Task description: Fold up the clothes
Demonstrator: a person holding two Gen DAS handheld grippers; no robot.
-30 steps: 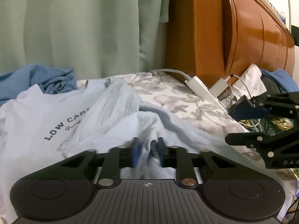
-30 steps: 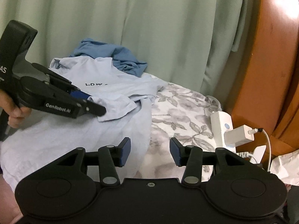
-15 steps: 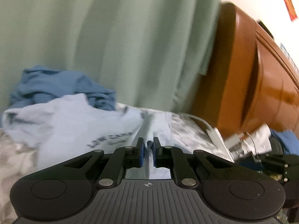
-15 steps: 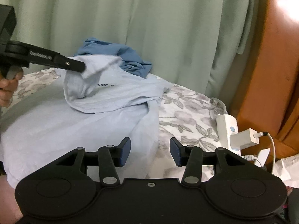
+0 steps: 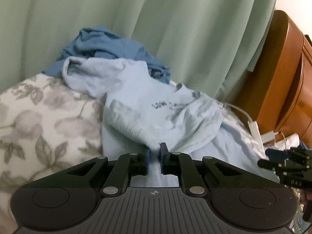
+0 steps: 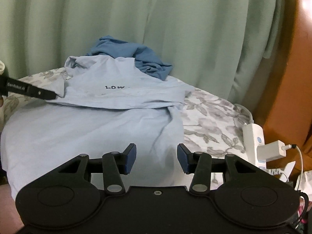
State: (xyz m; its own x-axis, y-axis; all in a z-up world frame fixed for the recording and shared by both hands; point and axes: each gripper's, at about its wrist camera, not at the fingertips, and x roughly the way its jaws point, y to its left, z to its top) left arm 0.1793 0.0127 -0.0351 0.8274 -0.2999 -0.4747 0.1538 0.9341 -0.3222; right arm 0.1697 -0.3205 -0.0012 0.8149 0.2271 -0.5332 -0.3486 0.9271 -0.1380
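A light blue T-shirt (image 6: 109, 105) with dark lettering lies on the floral bedspread (image 6: 212, 117). One side of it is folded across the chest, partly covering the print. My left gripper (image 5: 154, 154) is shut on a bunched fold of the T-shirt (image 5: 159, 117). In the right wrist view the left gripper (image 6: 53, 97) pinches the fabric's edge at the far left. My right gripper (image 6: 156, 156) is open over the shirt's lower part, with nothing between its pads. In the left wrist view the right gripper (image 5: 267, 159) shows at the right edge.
A darker blue garment (image 6: 132, 56) lies crumpled behind the T-shirt, against a green curtain (image 6: 156, 19). A white power strip (image 6: 253, 134) with a charger and cable lies at the bed's right side, beside a brown wooden headboard (image 6: 292, 78).
The left gripper has carried the shirt's edge leftwards across the garment, folding that side over the chest. The right gripper has stayed where it was, still open.
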